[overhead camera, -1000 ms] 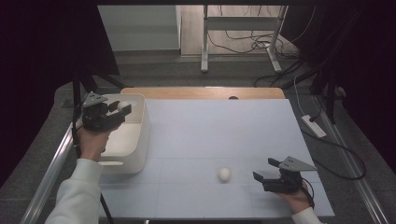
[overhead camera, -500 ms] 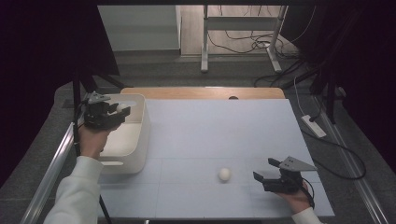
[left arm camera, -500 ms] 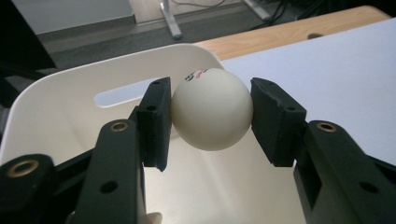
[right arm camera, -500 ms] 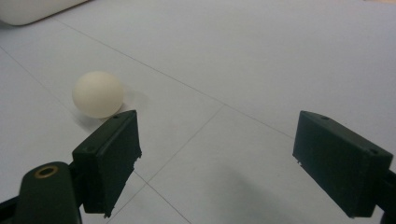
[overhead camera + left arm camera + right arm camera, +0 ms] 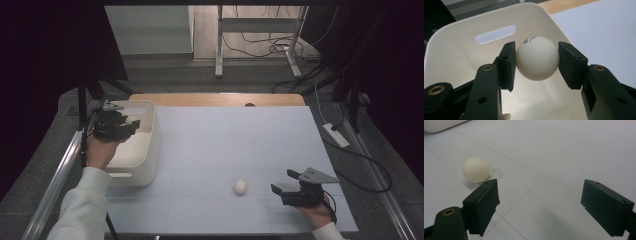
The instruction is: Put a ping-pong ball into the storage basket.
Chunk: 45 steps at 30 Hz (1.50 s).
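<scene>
Left gripper [image 5: 537, 61]: clamped on a white ball [image 5: 537, 58], directly over the bin [image 5: 454, 52].
Right gripper [image 5: 554, 202]: jaws wide, empty.
Loose ball [image 5: 476, 169]: at 10 o'clock off the right jaws, nearer that hand.

bin [image 5: 150, 150]: table's [image 5: 225, 135] left edge | loose ball [image 5: 240, 186]: on table, right of bin, near front

Left gripper [image 5: 125, 124]: by the table's left edge, jaws clamped on a white ball [image 5: 537, 58].
Right gripper [image 5: 287, 184]: near the table's front right corner, jaws spread wide, nothing between.
</scene>
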Tool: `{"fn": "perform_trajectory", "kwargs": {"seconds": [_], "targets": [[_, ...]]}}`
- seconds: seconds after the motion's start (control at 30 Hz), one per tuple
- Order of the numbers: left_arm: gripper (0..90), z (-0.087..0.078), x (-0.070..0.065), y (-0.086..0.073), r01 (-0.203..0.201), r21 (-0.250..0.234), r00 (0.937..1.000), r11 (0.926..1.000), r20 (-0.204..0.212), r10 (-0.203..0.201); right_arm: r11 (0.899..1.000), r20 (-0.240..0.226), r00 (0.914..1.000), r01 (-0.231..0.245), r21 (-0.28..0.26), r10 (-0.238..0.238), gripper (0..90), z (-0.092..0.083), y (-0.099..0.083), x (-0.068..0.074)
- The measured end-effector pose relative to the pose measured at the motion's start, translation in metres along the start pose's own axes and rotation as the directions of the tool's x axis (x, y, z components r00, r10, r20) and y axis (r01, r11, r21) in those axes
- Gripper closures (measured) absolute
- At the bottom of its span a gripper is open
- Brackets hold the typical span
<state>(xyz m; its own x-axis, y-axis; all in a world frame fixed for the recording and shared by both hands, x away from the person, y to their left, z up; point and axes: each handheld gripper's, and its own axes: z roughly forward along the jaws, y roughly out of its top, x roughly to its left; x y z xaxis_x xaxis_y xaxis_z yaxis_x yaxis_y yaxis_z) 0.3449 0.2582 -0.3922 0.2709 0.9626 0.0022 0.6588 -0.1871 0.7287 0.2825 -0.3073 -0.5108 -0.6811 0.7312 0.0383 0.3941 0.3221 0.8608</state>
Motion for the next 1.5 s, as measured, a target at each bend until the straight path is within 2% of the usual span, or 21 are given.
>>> {"fn": "perform_trajectory", "kwargs": {"seconds": [0.47, 0.63, 0.7, 0.73, 0.77, 0.8, 0.87, 1.0, 1.13, 1.23, 1.27, 1.5], "targets": [[51.1, 0.009, 0.000, -0.002, -0.024, 0.099, 0.9997, 0.9948, 0.000, 0.024, 1.000, 0.000, 1.0000, -0.002, -0.004, 0.002, 14.6, 0.000, 0.000, 0.000], [51.0, 0.009, 0.000, -0.003, -0.023, 0.100, 0.9997, 0.9947, -0.001, 0.023, 1.000, 0.000, 1.0000, -0.003, -0.004, 0.003, 14.6, 0.000, 0.000, 0.000], [50.4, 0.008, 0.001, -0.002, -0.012, 0.084, 0.9996, 0.9963, -0.022, 0.014, 1.000, 0.000, 1.0000, -0.002, -0.004, 0.002, 14.6, 0.000, 0.000, 0.000], [44.9, 0.006, 0.001, -0.002, 0.003, 0.065, 0.9988, 0.9979, -0.049, 0.000, 1.000, -0.001, 1.0000, -0.002, -0.004, 0.002, 14.6, 0.000, 0.000, 0.000], [35.0, 0.006, 0.001, -0.001, 0.019, 0.051, 0.9979, 0.9985, -0.063, -0.016, 1.000, -0.002, 1.0000, -0.002, -0.004, 0.002, 14.6, 0.000, 0.000, 0.000], [28.8, 0.004, 0.002, 0.000, 0.036, 0.041, 0.9974, 0.9985, -0.064, -0.033, 1.000, -0.002, 1.0000, -0.002, -0.004, 0.002, 14.6, 0.000, 0.000, 0.000], [24.1, 0.001, 0.003, 0.001, 0.039, 0.026, 0.9983, 0.9989, -0.045, -0.038, 1.000, -0.002, 1.0000, -0.002, -0.004, 0.002, 14.6, 0.000, 0.000, 0.000], [22.2, -0.003, 0.002, 0.001, 0.031, 0.008, 0.9993, 0.9995, -0.020, -0.031, 1.000, -0.002, 1.0000, -0.001, -0.003, 0.001, 14.6, 0.000, 0.000, 0.000], [21.3, -0.012, -0.003, 0.001, 0.028, -0.053, 0.9991, 0.9982, 0.032, -0.027, 1.000, -0.002, 1.0000, 0.000, -0.004, 0.000, 14.6, 0.001, 0.000, 0.000], [20.1, -0.017, -0.006, 0.001, 0.045, -0.090, 0.9965, 0.9949, 0.074, -0.038, 1.000, 0.001, 1.0000, 0.000, -0.005, 0.000, 14.6, 0.001, 0.000, 0.000], [19.9, -0.017, -0.006, 0.001, 0.045, -0.090, 0.9965, 0.9949, 0.074, -0.038, 1.000, 0.001, 1.0000, 0.000, -0.005, 0.000, 14.6, 0.001, 0.000, 0.000], [19.7, -0.030, -0.014, 0.000, 0.068, -0.161, 0.9876, 0.9845, 0.151, -0.044, 1.000, 0.000, 1.0000, -0.004, -0.008, 0.004, 14.6, 0.002, 0.000, -0.002]]}}
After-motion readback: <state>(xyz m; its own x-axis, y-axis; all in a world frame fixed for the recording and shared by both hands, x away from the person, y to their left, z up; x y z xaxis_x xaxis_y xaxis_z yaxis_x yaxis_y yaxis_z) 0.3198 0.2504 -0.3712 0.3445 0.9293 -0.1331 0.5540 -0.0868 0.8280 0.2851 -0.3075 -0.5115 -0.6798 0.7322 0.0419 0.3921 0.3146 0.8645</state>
